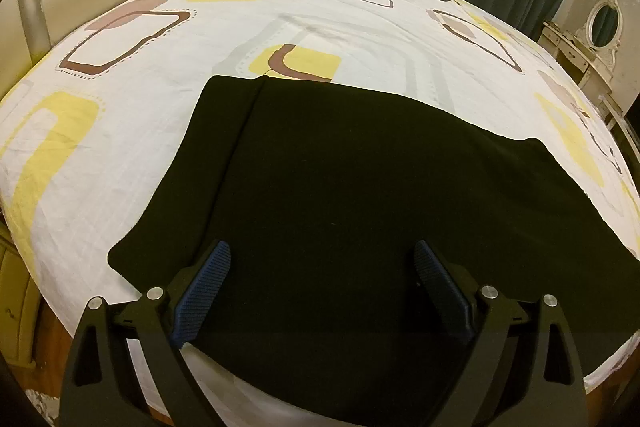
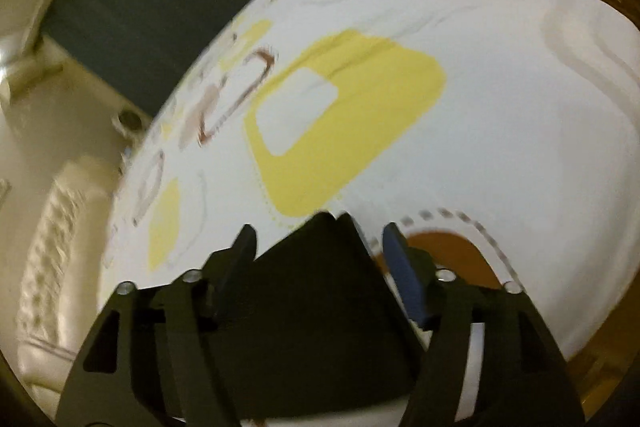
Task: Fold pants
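A: Looking at the bed (image 1: 344, 11), I see the black pants (image 1: 340, 187) lying flat on the patterned sheet (image 1: 160, 131), near its front edge, stretching from about eight o'clock out towards three.

B: And the left gripper (image 1: 322, 283)?

A: It hangs over the near part of the cloth, jaws spread wide, the blue pads (image 1: 204, 297) standing clear of each other with nothing pinched between them. I judge it waits there so it can take the near hem when needed.

B: The right gripper (image 2: 320, 247) looks busier.

A: Its picture is smeared, so detail is poor. Its jaws stand apart too. A pointed corner of the pants (image 2: 320, 287) sits between them, at twelve o'clock from the camera, yet the pads do not seem to press on it. I'd say that corner is laid where it belongs, on the sheet beside the yellow patch (image 2: 348, 123).

B: So the fold is partly done?

A: Probably; one layer appears doubled along the left edge at eleven o'clock, but another fold likely remains.
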`<action>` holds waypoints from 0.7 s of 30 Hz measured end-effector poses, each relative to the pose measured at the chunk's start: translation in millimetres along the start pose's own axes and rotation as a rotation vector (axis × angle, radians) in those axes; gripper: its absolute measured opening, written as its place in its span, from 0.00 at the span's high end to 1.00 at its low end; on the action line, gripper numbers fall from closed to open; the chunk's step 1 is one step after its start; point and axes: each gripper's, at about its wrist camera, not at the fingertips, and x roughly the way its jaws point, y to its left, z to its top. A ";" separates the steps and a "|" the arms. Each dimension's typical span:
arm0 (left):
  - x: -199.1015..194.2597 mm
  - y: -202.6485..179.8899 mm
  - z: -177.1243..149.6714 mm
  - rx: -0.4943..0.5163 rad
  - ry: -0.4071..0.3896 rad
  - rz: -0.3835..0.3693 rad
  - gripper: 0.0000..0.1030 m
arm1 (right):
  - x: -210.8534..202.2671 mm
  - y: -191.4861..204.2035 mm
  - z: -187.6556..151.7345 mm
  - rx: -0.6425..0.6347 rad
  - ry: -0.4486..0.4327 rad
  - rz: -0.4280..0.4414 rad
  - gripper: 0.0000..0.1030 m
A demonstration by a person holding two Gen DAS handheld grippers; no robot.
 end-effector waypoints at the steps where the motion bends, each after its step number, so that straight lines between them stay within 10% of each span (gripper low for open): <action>1: 0.0 0.0 -0.1 -0.001 -0.001 0.001 0.10 | 7.0 1.4 2.2 -0.022 0.018 -0.037 0.36; 2: -0.1 -0.3 -0.2 -0.002 -0.002 0.004 0.10 | 17.3 4.5 3.6 -0.053 0.049 -0.081 0.37; 4: -0.1 -1.3 -0.5 -0.002 -0.004 0.011 0.10 | 28.1 8.4 1.1 -0.094 0.105 -0.088 0.83; 7: 0.6 -2.1 -0.4 -0.007 -0.006 0.016 0.10 | 25.0 22.5 2.0 -0.164 0.079 -0.088 0.91; 11: 0.9 -2.8 -1.0 -0.015 -0.010 0.018 0.10 | -2.4 23.0 4.8 -0.122 -0.064 -0.018 0.92; 15: 2.4 -5.3 -2.1 -0.008 -0.021 0.035 0.09 | 29.2 6.9 -0.8 -0.107 0.012 -0.124 0.90; 21: 1.7 -3.0 1.1 -0.015 -0.013 0.020 0.09 | 8.6 -40.6 -0.7 0.144 0.001 0.047 0.53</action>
